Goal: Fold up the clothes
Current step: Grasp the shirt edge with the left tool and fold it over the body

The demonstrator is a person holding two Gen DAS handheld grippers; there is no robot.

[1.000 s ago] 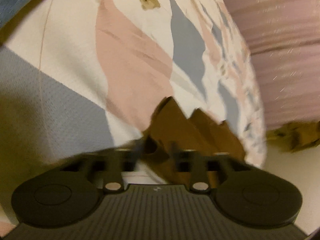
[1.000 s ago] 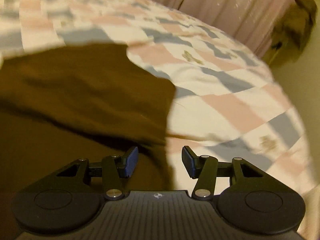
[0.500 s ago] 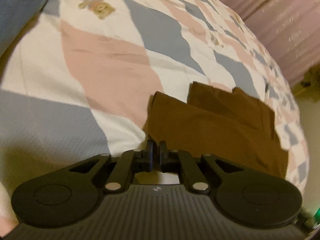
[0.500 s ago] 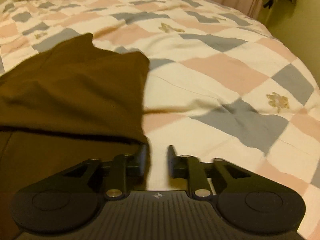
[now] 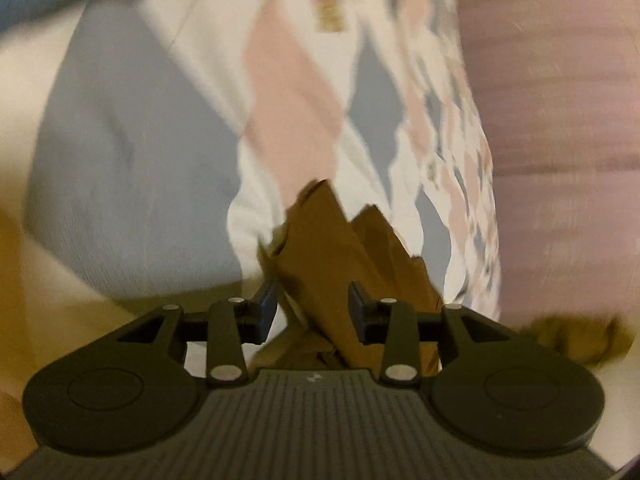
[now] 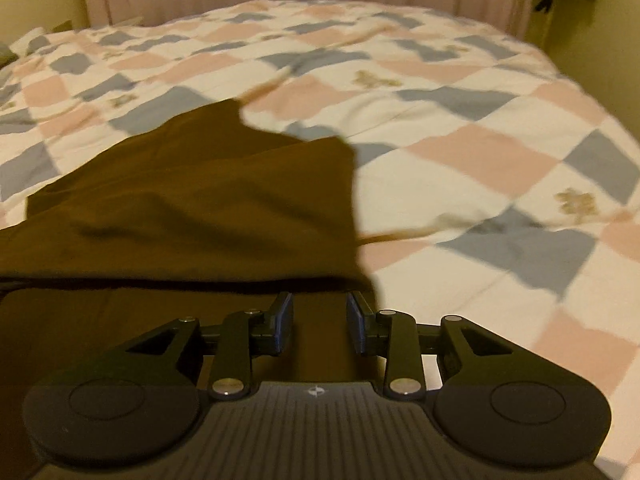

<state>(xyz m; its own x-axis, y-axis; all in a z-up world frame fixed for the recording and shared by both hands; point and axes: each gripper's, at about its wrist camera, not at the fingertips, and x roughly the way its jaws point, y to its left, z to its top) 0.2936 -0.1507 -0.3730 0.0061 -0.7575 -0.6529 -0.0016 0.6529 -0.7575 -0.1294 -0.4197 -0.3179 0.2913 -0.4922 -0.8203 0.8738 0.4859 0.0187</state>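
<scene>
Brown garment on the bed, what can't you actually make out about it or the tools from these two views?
- Left wrist view: motion blur smears the brown garment, so its fold edges are unreadable; the left tool body hides its near end.
- Right wrist view: the garment runs off the left edge, and the right tool covers its near part.
- What kind of clothing it is cannot be told.
- Bedspread motifs are too blurred to identify.

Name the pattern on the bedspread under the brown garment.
The bedspread has pink, grey-blue and white checks, clearest in the right wrist view.
</scene>
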